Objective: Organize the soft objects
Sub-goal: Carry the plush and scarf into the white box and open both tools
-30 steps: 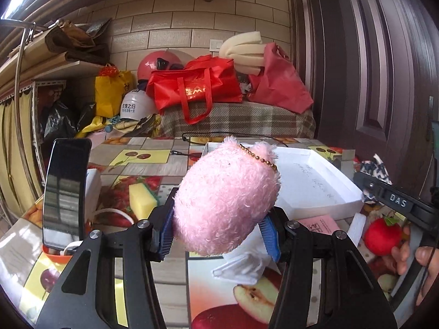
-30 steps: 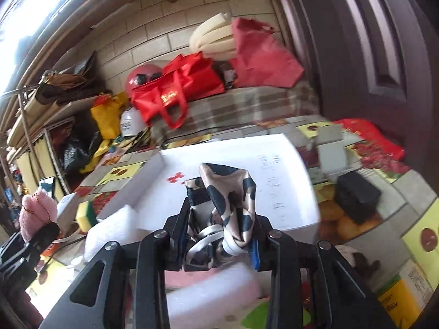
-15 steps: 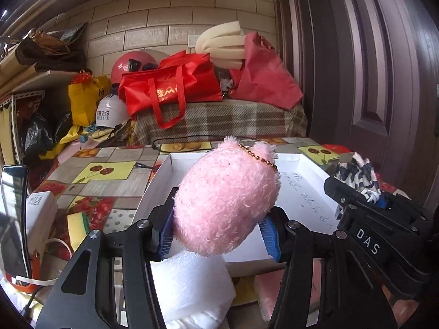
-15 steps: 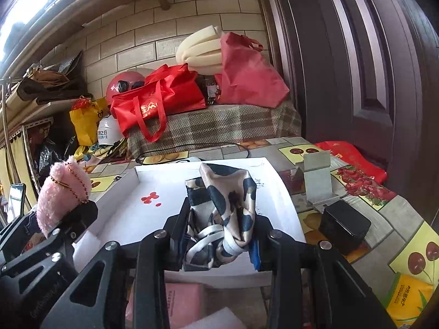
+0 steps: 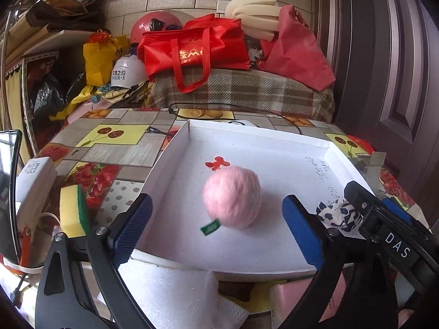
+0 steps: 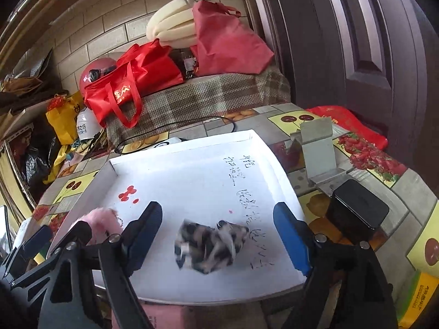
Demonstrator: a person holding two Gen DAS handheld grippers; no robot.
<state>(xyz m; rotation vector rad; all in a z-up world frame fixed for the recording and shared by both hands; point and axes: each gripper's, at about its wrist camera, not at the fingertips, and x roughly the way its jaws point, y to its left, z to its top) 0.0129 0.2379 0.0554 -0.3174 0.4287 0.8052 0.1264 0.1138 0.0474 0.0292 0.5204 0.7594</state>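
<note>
Two soft items sit in the white tray (image 5: 175, 148) on my table (image 5: 109, 148), entered as follows.

Item one: pink plush ball (image 5: 231, 196), blurred, with a small green tag, in the middle of the tray. My left gripper (image 5: 216, 227) is opening around it; its blue pads stand well clear on either side, so the ball is released and lies between them, untouched.

Item two: patterned scarf (image 6: 210, 246), dark and pale blotches, crumpled and blurred, toward the near right part of the tray beside the handwritten lines. My right gripper (image 6: 218, 235) is opening as well; its pads are apart from the cloth on both sides, nothing grasped.

Cross-reference: from my left camera the scarf shows as a bundle beyond the right gripper's arm at the tray's right edge; from my right camera the pink ball shows at lower left behind the left gripper.

Surroundings: yellow and green sponge (image 5: 72, 209) left of the tray, white foam block (image 5: 170, 293) just before its near edge, black box (image 6: 356, 211) to its right.
</note>
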